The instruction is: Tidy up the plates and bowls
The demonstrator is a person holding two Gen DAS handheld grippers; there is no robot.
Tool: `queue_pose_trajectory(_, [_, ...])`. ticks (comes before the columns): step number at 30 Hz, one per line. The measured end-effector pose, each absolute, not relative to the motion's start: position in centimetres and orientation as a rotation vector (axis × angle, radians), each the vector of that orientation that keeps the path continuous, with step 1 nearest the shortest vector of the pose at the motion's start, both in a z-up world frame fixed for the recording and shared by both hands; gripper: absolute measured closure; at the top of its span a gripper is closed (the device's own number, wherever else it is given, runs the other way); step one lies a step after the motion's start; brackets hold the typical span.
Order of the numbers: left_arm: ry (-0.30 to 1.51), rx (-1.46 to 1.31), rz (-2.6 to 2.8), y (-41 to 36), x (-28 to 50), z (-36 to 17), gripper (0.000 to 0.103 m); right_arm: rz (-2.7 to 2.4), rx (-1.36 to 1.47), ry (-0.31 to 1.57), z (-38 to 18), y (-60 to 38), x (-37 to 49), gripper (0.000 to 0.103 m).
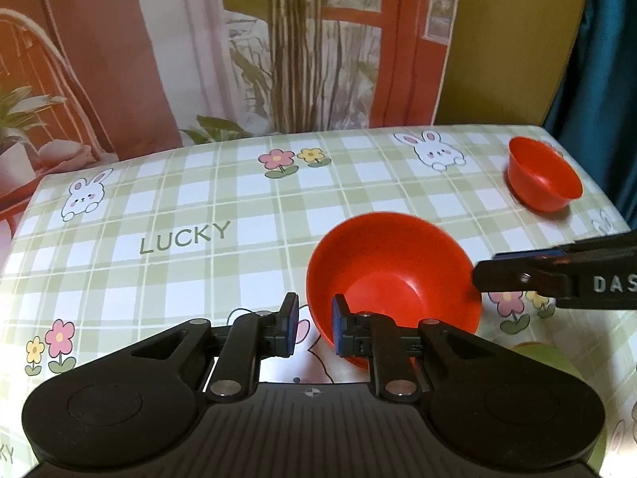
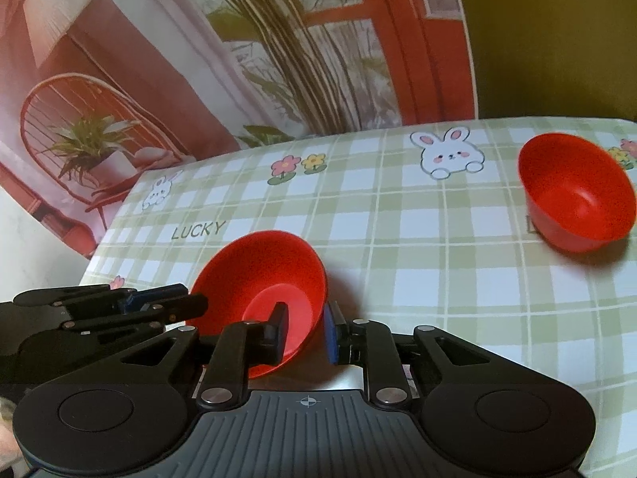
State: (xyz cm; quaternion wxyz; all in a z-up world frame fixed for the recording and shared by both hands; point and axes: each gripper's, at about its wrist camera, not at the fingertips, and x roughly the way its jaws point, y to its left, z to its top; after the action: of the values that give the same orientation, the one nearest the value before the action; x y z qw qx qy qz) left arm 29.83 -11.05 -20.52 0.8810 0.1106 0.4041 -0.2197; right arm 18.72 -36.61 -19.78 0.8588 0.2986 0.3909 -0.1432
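Straddling the near red bowl [image 1: 392, 263] from two sides: left gripper [image 1: 316, 328] sits over the bowl's left rim, one finger inside the bowl and one outside. Its jaws are narrow but not clamped, with tablecloth showing between the outer pad and the bowl wall. Right gripper [image 2: 306, 330] sits over the same bowl's right rim, one finger inside and the blue pad just outside the wall. Its jaws are also slightly apart, with a gap on the inner side, so neither has a firm grip. Cannot tell if the bowl's base touches the checked tablecloth [image 1: 199, 199], since the grippers hide it. Second red bowl [image 1: 543, 177] stands upright beyond and right of the near bowl, well apart. LUCKY print [image 1: 185, 237] lies left of the near bowl. Printed backdrop [image 1: 278, 40] hangs beyond it.
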Motion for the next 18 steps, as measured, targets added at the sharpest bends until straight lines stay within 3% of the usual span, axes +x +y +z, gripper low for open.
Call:
queue_pose_trajectory(3, [0.832, 0.199, -0.462, -11.1, 29.7, -19.5, 0.081, -0.304, 0.605, 0.782, -18.9, -37.0, 17.4, 0.084])
queue_pose_trajectory(5, [0.813, 0.18, -0.469, -11.3, 29.3, -18.7, 0.068, -0.312, 0.602, 0.755, -18.2, -37.4, 16.2, 0.084])
queue_pose_trajectory(6, [0.8, 0.171, -0.473, -11.4, 29.0, -18.2, 0.067, -0.316, 0.607, 0.744, -17.9, -37.7, 15.5, 0.084])
queue_pose_trajectory(18, [0.777, 0.116, -0.513, -13.8, 25.2, -15.7, 0.067, -0.438, 0.596, 0.665, -15.9, -42.3, 5.8, 0.084])
